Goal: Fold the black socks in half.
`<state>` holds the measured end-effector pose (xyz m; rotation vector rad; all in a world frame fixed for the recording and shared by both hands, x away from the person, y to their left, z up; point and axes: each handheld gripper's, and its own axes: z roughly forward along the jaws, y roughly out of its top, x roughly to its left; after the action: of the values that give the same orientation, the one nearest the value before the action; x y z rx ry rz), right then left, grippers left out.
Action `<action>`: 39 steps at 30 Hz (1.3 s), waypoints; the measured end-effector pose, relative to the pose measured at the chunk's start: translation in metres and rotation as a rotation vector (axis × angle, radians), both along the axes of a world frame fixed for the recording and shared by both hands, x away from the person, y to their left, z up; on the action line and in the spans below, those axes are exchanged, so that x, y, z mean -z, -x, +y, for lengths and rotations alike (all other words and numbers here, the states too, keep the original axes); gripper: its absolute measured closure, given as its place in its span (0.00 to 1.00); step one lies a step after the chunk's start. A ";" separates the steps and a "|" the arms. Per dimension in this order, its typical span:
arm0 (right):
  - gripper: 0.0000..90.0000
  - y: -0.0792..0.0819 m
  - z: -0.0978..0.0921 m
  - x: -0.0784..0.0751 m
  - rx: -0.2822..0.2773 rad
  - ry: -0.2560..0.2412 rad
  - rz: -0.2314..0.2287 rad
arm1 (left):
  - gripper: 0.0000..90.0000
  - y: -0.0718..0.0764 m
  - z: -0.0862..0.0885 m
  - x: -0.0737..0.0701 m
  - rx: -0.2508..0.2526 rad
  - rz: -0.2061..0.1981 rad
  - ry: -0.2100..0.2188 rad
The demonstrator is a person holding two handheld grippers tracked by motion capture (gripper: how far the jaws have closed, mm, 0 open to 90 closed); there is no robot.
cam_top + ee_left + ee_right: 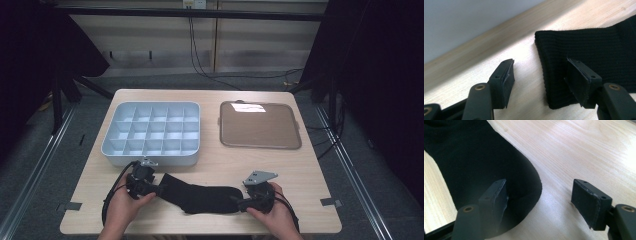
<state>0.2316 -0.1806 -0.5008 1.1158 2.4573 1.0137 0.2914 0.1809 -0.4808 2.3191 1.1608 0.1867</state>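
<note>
Light wood desk (pixel 215 165), pale grain, near edge at the bottom of the high view with two hands coming in over it. Black sock (pixel 200 197) flat on the near strip of desk, stretched left to right between the grippers, ribbed cuff end at left, rounded toe end at right. Left gripper (pixel 161 189) at the cuff: jaws released, spread wide, one over bare wood, the other over the ribbed cuff (pixel 584 50), nothing clamped. Right gripper (pixel 235 201) at the toe: jaws likewise apart, one over the black fabric (pixel 486 165), the other over bare wood, toe edge between them, not pinched. Left hand (pixel 122 205) and right hand (pixel 272 215) wrapped on the gripper bodies, cables looping off toward the near edge. Bare wood just right of the toe and left of the cuff.

Farther back, left of middle: grey compartment tray (pixel 112 145), grid of small cells, near wall close to the left gripper. Right of it, well apart from the sock: flat brown lid (pixel 260 127) with a glare patch. Open wood between sock and lid. Beyond the far edge: grey floor, metal rails either side, dangling cables, panelled wall, dark curtains at both sides.
</note>
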 end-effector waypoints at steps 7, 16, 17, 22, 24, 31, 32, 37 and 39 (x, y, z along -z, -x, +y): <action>0.32 0.004 -0.002 0.001 0.010 -0.003 -0.008 | 0.45 -0.001 -0.005 -0.001 0.002 0.012 -0.034; 0.32 0.004 -0.003 0.002 0.015 -0.013 -0.008 | 0.58 0.002 -0.009 -0.002 0.029 0.014 -0.037; 0.32 0.004 -0.003 0.002 0.015 -0.012 -0.007 | 0.59 0.002 -0.009 -0.003 0.033 0.012 -0.040; 0.31 0.004 -0.003 0.002 0.016 -0.017 -0.010 | 0.67 0.003 -0.010 -0.003 0.044 0.023 -0.024; 0.31 0.005 -0.003 0.002 0.021 -0.019 -0.007 | 0.71 0.004 -0.011 -0.003 0.040 0.026 -0.018; 0.31 0.006 -0.003 0.002 0.023 -0.021 -0.003 | 0.76 0.004 -0.011 -0.003 0.042 0.040 -0.014; 0.31 0.006 -0.003 0.003 0.023 -0.022 -0.005 | 0.77 0.004 -0.011 -0.003 0.040 0.042 -0.012; 0.31 0.006 -0.003 0.003 0.024 -0.022 -0.005 | 0.80 0.003 -0.012 -0.004 0.030 0.059 -0.002; 0.31 0.006 -0.003 0.003 0.024 -0.022 -0.005 | 0.82 0.002 -0.012 -0.004 0.032 0.073 0.000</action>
<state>0.2259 -0.1839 -0.5034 1.1453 2.4285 1.0374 0.2891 0.1690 -0.4767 2.3605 1.1573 0.0911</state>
